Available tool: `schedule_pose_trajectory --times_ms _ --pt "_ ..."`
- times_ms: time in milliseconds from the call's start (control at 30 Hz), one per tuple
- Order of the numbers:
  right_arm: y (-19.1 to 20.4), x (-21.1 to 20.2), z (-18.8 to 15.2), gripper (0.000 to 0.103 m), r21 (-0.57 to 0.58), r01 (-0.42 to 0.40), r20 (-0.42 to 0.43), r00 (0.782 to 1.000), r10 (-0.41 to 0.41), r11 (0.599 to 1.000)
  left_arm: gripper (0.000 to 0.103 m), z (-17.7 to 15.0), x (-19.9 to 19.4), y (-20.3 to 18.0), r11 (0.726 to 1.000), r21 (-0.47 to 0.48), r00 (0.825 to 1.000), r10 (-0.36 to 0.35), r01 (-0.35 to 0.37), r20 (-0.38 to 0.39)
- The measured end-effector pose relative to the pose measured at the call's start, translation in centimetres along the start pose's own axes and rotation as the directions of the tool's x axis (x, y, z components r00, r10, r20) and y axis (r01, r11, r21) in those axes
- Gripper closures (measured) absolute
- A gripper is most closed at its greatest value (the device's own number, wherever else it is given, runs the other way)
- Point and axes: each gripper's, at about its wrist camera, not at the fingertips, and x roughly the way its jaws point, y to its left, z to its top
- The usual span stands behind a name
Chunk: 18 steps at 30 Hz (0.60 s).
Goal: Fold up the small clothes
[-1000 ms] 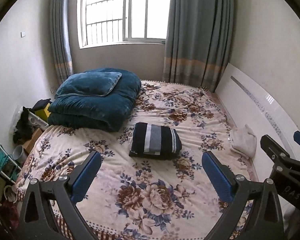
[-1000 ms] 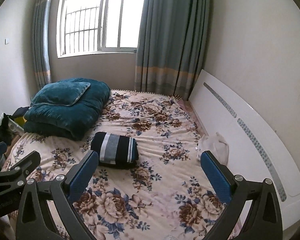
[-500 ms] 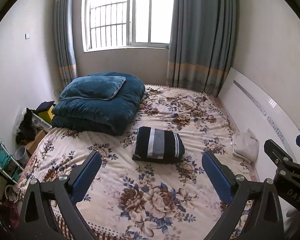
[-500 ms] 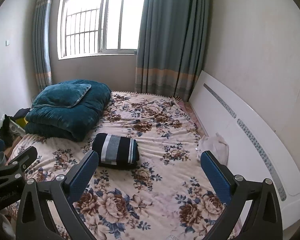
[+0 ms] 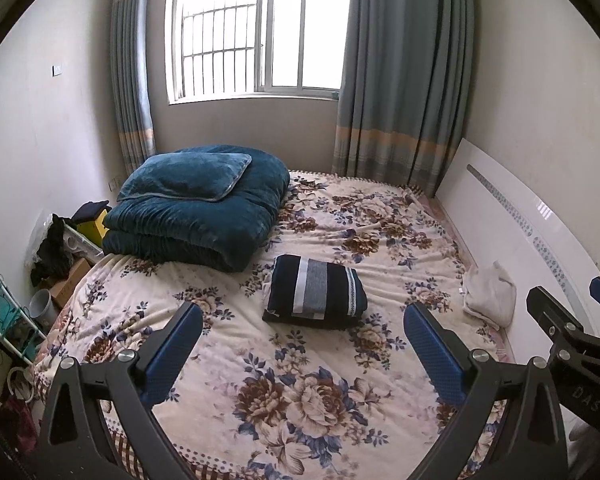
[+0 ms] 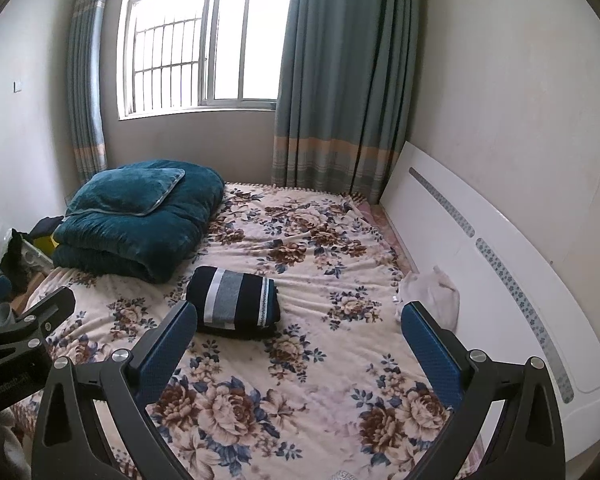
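Observation:
A dark navy garment with grey and white stripes (image 5: 315, 291) lies folded into a neat block in the middle of the floral bed (image 5: 284, 396); the right wrist view shows the same folded garment (image 6: 233, 301). My left gripper (image 5: 302, 340) is open, held high above the near part of the bed, well short of the garment, with nothing between its blue pads. My right gripper (image 6: 300, 340) is open too, also raised and empty. A crumpled white cloth (image 5: 490, 294) lies by the headboard, and that white cloth (image 6: 432, 292) sits right of the garment.
A folded teal quilt with a pillow on top (image 5: 196, 204) fills the bed's far left. The white headboard (image 6: 500, 280) runs along the right. Boxes, a shelf and clutter (image 5: 56, 256) stand on the floor to the left. A window and curtains (image 5: 400, 80) are behind.
Both grippers have drawn back and up from the bed, so the folded garment looks lower and farther off. Both stay open and empty.

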Motion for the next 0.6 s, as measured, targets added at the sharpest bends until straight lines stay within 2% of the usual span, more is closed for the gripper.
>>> schedule_pose_trajectory --times_ms 600 --pt "0.05 -0.14 0.26 0.0 0.002 -0.006 0.001 1.0 0.006 1.0 0.0 0.14 -0.28 -0.4 1.0 0.01 1.0 0.017 -0.017 0.011"
